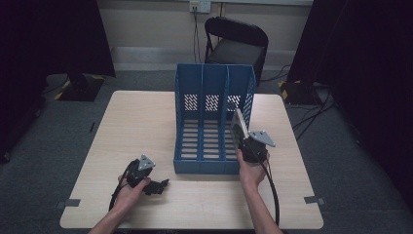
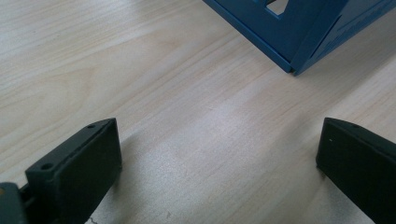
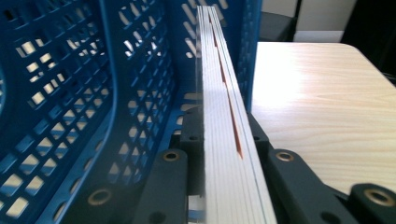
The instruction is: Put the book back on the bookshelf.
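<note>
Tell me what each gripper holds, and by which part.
The right gripper clamps a thin book by its lower page edge, beside the blue file rack. The left gripper holds nothing; its jaws stand open over the table.

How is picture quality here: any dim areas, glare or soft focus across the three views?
High view: dim, dark corners, table evenly lit. Left gripper view: sharp wood grain, soft sheen mid-table, jaws cast shadows. Right gripper view: book edge blurred close up, glare on the table at right, blue file rack sharper farther back.
</note>
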A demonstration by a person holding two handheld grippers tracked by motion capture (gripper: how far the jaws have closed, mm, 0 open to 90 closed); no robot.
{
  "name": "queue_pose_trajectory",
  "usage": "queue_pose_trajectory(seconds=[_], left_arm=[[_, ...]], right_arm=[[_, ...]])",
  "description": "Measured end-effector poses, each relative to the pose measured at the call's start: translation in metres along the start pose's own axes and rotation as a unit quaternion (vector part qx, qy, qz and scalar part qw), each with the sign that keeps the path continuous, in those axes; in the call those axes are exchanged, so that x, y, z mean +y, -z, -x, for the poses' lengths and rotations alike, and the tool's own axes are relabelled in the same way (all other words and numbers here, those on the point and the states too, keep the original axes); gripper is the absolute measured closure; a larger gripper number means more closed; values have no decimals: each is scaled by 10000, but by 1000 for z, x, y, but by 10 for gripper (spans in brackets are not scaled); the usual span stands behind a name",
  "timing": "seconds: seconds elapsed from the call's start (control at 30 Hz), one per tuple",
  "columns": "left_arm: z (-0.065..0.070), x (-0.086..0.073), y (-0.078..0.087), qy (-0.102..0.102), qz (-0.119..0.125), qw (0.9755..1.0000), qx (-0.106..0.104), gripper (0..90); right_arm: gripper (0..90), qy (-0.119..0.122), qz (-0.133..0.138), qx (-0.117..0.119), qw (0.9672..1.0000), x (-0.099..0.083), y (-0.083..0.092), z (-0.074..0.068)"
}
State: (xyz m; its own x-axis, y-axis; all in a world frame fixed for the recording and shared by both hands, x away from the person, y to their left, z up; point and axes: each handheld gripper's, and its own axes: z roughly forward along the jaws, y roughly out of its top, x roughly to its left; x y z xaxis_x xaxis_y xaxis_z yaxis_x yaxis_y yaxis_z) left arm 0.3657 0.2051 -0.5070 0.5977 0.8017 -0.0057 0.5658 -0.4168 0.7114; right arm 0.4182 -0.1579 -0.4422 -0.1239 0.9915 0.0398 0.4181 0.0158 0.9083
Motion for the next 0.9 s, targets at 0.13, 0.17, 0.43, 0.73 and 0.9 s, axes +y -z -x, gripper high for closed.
queue_pose_trajectory(seconds=[0.13,0.17,0.43,0.73,0.9], left_arm=[[0,0,0,-2,-1,10000,-1,0],[0,0,0,-1,0,10000,-2,0],[0,0,0,-16,-1,10000,1,0],[0,0,0,-12,-2,10000,-6,0],[0,0,0,-11,-3,10000,-7,0]], right_arm=[[764,-78,3,-177,9998,0,0,-2],[764,-103,-8,-226,9997,0,0,-3],[758,-43,-69,-435,9990,2,0,-6],[731,126,-212,-267,9993,17,0,-3],[759,131,-200,-397,9989,17,0,-5]])
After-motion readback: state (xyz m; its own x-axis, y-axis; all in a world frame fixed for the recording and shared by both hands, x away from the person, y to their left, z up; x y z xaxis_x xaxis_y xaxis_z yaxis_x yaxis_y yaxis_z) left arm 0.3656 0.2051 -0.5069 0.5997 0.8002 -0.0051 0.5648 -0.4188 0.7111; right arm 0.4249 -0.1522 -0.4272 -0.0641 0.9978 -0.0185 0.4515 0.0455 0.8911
